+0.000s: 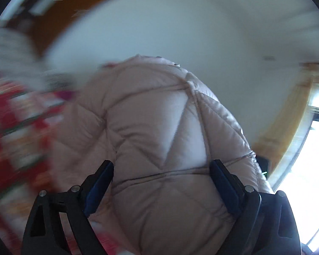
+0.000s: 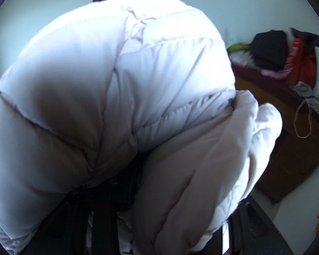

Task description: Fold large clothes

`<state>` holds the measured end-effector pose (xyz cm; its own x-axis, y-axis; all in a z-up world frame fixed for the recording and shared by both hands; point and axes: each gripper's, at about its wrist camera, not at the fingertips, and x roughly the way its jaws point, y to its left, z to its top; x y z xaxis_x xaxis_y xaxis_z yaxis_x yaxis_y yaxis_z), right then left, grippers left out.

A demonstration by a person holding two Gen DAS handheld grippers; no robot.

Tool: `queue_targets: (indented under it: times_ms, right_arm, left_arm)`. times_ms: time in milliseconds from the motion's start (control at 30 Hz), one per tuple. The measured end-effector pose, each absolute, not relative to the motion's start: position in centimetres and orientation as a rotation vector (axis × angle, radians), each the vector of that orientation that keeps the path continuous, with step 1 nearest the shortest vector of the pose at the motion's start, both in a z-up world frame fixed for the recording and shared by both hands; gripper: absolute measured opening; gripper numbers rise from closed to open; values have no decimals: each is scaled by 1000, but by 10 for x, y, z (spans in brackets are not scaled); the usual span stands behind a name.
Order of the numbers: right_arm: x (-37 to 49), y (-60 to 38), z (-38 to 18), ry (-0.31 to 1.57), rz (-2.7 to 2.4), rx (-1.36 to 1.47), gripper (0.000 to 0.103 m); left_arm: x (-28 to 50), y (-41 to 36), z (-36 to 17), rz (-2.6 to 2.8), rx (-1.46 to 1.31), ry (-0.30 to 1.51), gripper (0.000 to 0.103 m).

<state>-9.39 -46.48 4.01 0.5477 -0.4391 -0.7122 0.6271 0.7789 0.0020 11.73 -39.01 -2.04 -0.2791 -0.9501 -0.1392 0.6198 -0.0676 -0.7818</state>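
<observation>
A pale pink quilted puffer jacket (image 1: 159, 127) fills the middle of the left wrist view, held up in front of a white wall. My left gripper (image 1: 161, 182) has its jaws wide apart, and the jacket's bulk fills the whole gap, with both blue pads (image 1: 97, 184) against the fabric. In the right wrist view the same jacket (image 2: 95, 80) bulges over my right gripper (image 2: 125, 170). Its folds run down into the dark jaws, which are clamped on them. The right fingertips are hidden under the fabric.
A red and white patterned bedspread (image 1: 17, 131) lies blurred at the left. A brown door (image 1: 59, 14) is up left, and a yellow curtain (image 1: 291, 114) and bright window to the right. A wooden cabinet (image 2: 287, 148) carries a pile of dark and red clothes (image 2: 287, 53).
</observation>
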Motion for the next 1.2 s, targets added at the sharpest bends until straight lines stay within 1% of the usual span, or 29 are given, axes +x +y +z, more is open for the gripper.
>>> queue_targets:
  times_ms: [33, 100, 133, 200, 233, 300, 367, 400, 500, 600, 667, 700, 767, 833, 900, 1000, 1067, 1200]
  right_arm:
    - [-68, -463, 7, 804, -575, 306, 39]
    - [-32, -453, -40, 842, -464, 367, 39]
    - [-21, -447, -52, 835, -443, 371, 39]
    - [-3, -441, -64, 810, -455, 351, 46]
    - [5, -445, -69, 806, -444, 395, 48]
    - [11, -455, -77, 796, -402, 476, 59]
    - [12, -466, -84, 785, -376, 546, 65]
    - [11, -472, -86, 776, -369, 579, 66]
    - [-5, -478, -77, 744, -364, 588, 65]
    - [-34, -481, -51, 695, -451, 487, 59]
    - [-48, -474, -36, 699, -500, 430, 59]
    - [-55, -469, -27, 699, -516, 400, 56]
    - [-61, -463, -10, 676, -551, 325, 54]
    - [-71, -454, 6, 624, -594, 272, 54]
    - [-63, -445, 1, 616, -561, 275, 54]
    - [-19, -473, -40, 759, -562, 286, 52]
    - [-10, -487, -60, 749, -561, 365, 52]
    - [-10, -512, -81, 721, -557, 429, 54]
  left_arm:
    - [133, -374, -39, -1559, -463, 941, 93]
    - [160, -344, -62, -1421, -407, 982, 93]
    - [169, -331, -67, -1368, -375, 980, 93]
    - [187, -301, -68, -1246, -254, 938, 93]
    - [193, -292, -67, -1206, -210, 923, 93]
    - [206, -276, -63, -1119, -133, 894, 93]
    - [210, -275, -55, -1070, -112, 867, 93]
    - [204, -279, -50, -1058, -95, 844, 92]
    - [192, -292, -15, -1060, -18, 731, 93]
    - [178, -302, -9, -1133, 30, 661, 93]
    - [160, -326, -16, -1185, 89, 671, 93]
    - [152, -341, -22, -1194, 133, 681, 93]
    - [140, -364, -38, -1166, 205, 682, 93]
    - [133, -377, -48, -1155, 214, 697, 93]
    - [131, -385, -54, -1145, 210, 710, 95]
    - [134, -399, -59, -1085, 238, 715, 99]
    - [131, -403, -60, -1049, 250, 716, 100]
    - [131, -414, -68, -1010, 263, 716, 101]
